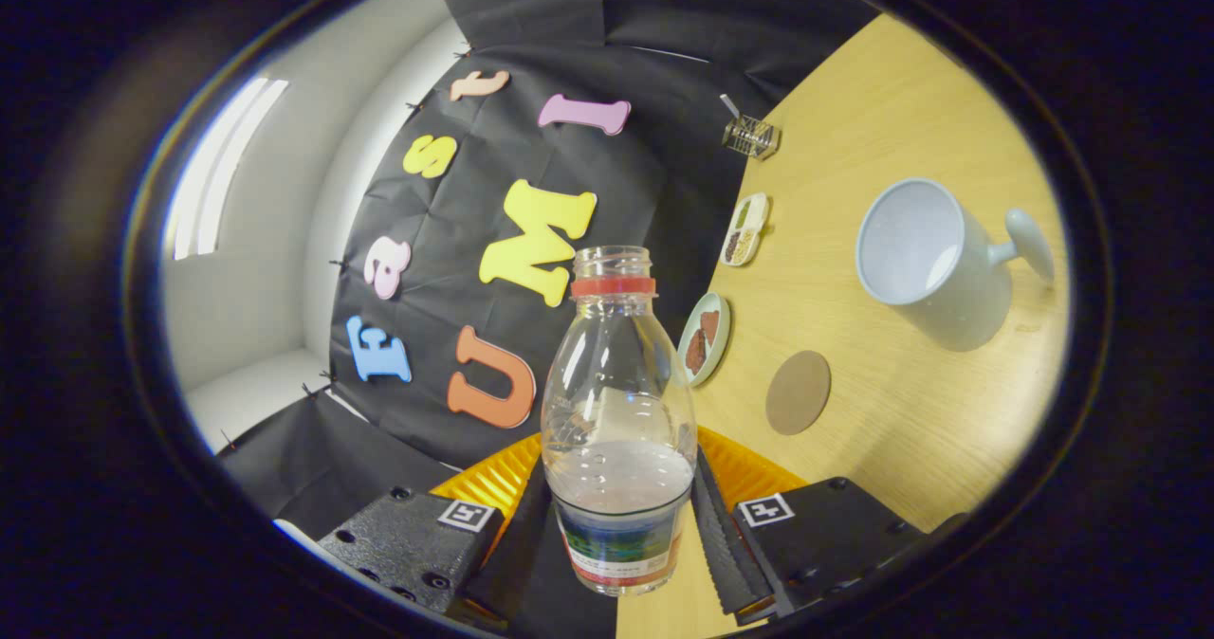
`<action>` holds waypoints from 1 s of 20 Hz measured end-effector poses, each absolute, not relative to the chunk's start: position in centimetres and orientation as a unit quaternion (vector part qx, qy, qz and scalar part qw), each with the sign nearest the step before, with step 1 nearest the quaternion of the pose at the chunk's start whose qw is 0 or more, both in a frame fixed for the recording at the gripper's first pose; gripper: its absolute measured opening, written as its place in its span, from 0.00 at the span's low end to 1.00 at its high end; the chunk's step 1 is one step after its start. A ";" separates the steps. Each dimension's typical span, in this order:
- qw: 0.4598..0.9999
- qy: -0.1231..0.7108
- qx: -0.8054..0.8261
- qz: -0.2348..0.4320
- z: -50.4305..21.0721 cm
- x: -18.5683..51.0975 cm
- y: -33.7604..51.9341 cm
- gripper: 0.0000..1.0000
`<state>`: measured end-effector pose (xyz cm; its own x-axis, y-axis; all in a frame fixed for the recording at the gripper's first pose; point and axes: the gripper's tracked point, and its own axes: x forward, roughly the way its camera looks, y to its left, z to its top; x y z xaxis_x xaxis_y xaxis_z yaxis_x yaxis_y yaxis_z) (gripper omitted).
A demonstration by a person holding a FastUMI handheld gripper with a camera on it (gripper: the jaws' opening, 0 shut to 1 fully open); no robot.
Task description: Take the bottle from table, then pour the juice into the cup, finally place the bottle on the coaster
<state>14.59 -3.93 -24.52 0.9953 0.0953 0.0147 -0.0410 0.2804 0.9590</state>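
Wood-grain table (910, 127) fills the far side of the scene and appears steeply tilted, with black booth cloth and a pale wall beside it, so the whole gripper looks rolled well over to one side. On that table the pale cup (934, 260) stands with its mouth facing the camera and its handle pointing away from the fingers; its inside looks empty, though the glare makes that hard to judge. Between the fingers sits the bottle (618, 411), clear plastic, uncapped, with a red ring under the threaded neck, a printed label band round its base and a shallow pool of pale liquid above that band. The gripper (618, 525) is clamped on the bottle's lower body, one finger pressing on each side. Just ahead of the fingers and short of the cup lies the round brown coaster (799, 392), bare. Near it rest a small plate (705, 337) of brown pieces, a divided dish (745, 229) and, farthest off, a little wire rack (751, 136)
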 end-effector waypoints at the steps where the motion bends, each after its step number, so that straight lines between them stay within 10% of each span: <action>1: 0.793 0.026 0.608 0.039 -24.7 14.7 -4.2 0.78; 20: 0.652 0.016 0.757 0.054 -24.5 14.2 -6.0 0.78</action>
